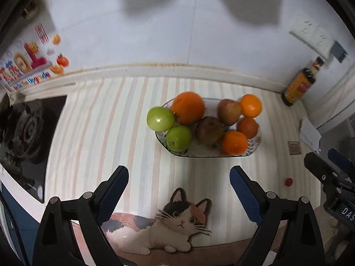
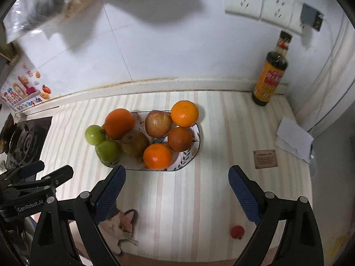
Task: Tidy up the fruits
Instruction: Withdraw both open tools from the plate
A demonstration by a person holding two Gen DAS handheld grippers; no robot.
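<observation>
Striped kitchen counter mat [image 2: 199, 199] under an oblong white plate [image 2: 195, 153] piled with oranges and apples, at 12 o'clock of the left gripper [image 1: 178, 190] and 11 o'clock of the right gripper [image 2: 177, 188], long axis crosswise, both wide open and empty, left squarer on.

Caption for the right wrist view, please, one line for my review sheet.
Open right gripper above a striped mat, plate piled with fruit ahead, small red fruit loose near it.

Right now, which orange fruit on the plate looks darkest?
The reddish-brown orange at the plate's right end, between the two bright ones; the others are vivid orange.
</observation>
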